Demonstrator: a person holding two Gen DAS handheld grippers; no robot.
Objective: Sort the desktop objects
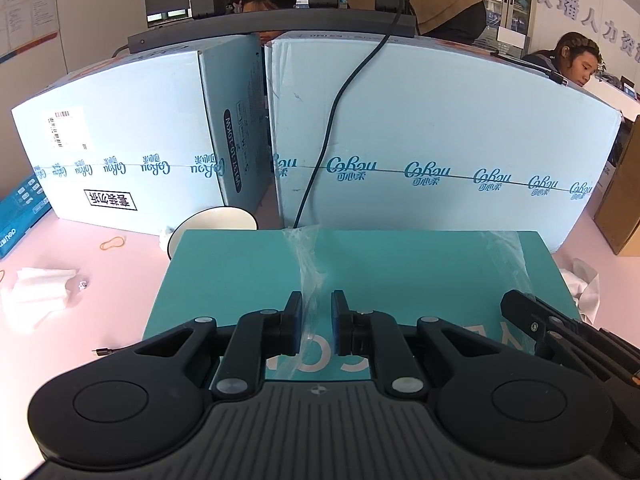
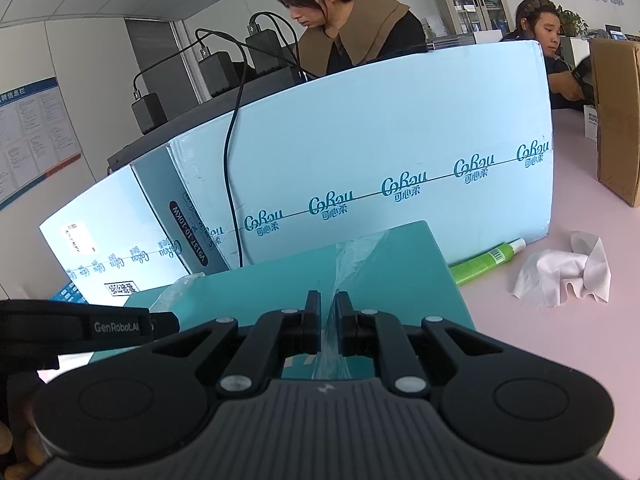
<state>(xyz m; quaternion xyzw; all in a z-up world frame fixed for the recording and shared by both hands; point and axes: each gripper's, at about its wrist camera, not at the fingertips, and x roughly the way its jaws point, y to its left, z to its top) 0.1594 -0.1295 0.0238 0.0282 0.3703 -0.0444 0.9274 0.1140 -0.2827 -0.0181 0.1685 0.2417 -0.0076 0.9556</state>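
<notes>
A sheet of clear plastic wrap hangs over a teal box that lies flat on the pink desk. My left gripper is shut on a fold of the wrap, just above the box's near edge. In the right wrist view the same wrap runs up between the pads of my right gripper, which is shut on it above the teal box. The right gripper's tip shows at the box's right side. The left gripper's body shows at the left edge.
Two large light-blue cartons stand behind the box with a black cable hanging down. A white cup, rubber band, tissues, green tube, crumpled tissue and cardboard box surround it. People sit beyond.
</notes>
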